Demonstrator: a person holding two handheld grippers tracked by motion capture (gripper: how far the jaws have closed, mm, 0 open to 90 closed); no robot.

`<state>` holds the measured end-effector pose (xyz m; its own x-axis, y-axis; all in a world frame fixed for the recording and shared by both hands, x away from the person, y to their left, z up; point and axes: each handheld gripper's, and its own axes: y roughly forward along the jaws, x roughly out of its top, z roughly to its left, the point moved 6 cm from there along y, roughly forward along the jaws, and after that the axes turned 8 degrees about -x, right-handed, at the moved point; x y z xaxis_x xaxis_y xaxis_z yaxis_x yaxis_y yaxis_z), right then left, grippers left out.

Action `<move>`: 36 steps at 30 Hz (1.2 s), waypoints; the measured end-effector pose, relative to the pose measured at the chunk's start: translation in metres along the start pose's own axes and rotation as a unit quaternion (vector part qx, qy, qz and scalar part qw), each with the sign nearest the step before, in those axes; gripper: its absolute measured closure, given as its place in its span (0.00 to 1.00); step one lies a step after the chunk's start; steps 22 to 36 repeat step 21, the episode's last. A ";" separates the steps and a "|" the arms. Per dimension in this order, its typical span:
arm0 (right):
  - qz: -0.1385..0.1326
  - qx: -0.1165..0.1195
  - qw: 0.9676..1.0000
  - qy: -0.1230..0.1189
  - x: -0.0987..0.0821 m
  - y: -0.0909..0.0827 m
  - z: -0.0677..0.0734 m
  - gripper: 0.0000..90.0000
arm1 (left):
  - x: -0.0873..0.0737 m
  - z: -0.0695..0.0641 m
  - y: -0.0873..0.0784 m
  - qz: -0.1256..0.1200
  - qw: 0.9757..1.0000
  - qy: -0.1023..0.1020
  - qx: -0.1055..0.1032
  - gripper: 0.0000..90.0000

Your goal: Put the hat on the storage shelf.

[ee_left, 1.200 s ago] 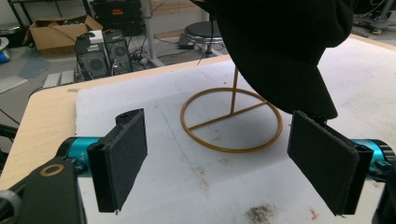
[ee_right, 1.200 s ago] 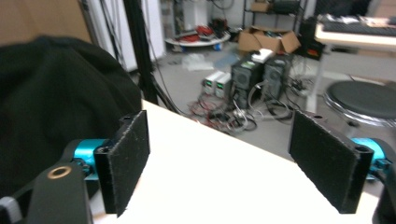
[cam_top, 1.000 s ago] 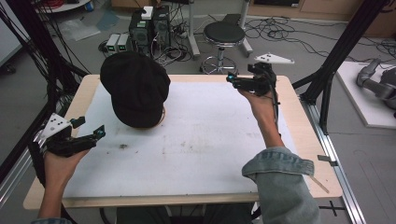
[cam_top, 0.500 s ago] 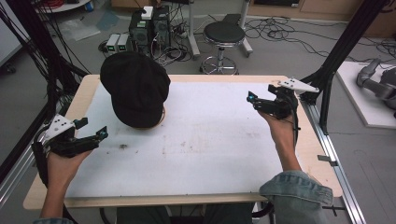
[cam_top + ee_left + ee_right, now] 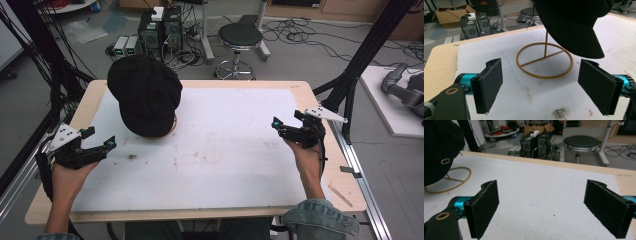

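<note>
A black cap [image 5: 146, 95] rests on a gold wire stand [image 5: 544, 60] at the table's back left, brim toward the front. The cap [image 5: 574, 22] hangs above the stand's ring base in the left gripper view; it shows a small gold emblem [image 5: 445, 161] in the right gripper view, where the cap [image 5: 439, 147] sits far left. My left gripper [image 5: 100, 142] is open at the front left, just short of the stand, holding nothing. My right gripper [image 5: 288, 125] is open near the table's right edge, far from the cap, with nothing between its pads [image 5: 485, 205].
A white mat [image 5: 225, 150] covers the wooden table [image 5: 320, 115], with a dark smudge [image 5: 132, 157] near the left gripper. Beyond the far edge stand a round stool [image 5: 240, 37] and computer boxes [image 5: 160, 25]. Black frame posts [image 5: 360, 60] rise at both sides.
My right gripper has swung from the back of the table, right of centre, to the right edge and toward the person. The left gripper drifted slightly. The cap has not moved.
</note>
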<state>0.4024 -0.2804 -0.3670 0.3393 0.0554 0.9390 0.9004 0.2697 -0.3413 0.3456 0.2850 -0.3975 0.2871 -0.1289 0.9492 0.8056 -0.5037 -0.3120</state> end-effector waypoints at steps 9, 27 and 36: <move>-0.003 -0.008 1.000 0.002 -0.031 -0.009 -0.005 0.14 | -0.005 0.001 0.003 0.005 1.000 -0.003 0.000 0.22; -0.005 -0.007 1.000 0.007 -0.047 -0.013 -0.007 0.14 | -0.008 0.000 0.006 0.008 1.000 -0.002 0.000 0.22; -0.005 -0.007 1.000 0.007 -0.047 -0.013 -0.007 0.14 | -0.008 0.000 0.006 0.008 1.000 -0.002 0.000 0.22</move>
